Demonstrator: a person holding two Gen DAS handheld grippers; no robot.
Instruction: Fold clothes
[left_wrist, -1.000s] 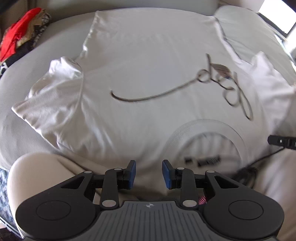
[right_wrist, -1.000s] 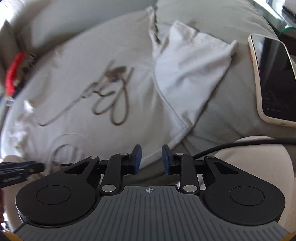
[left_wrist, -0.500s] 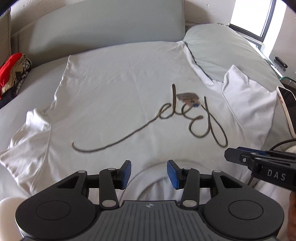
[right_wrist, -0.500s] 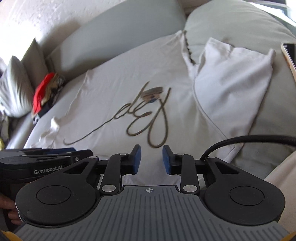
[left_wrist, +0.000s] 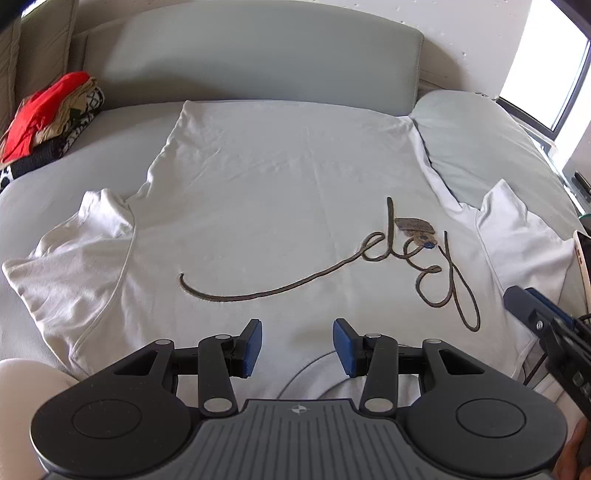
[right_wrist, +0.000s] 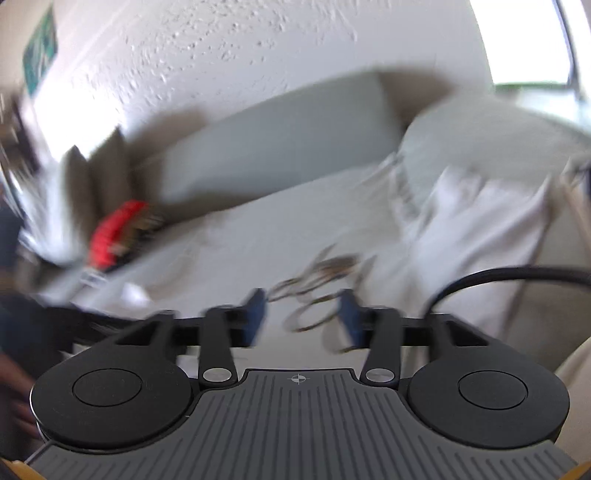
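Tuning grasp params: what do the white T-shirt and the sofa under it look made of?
White T-shirt: looks like thin cotton jersey, matte; it lies limp with fine creases and stitched sleeve seams. Sofa: pale grey upholstery, smooth and matte, probably woven fabric; the weave is too fine to see.

the right wrist view is motion-blurred throughout, and the phone (left_wrist: 583, 254) is cut off by the left wrist view's edge.

black tool (left_wrist: 297, 347), blue pads (left_wrist: 253, 347)
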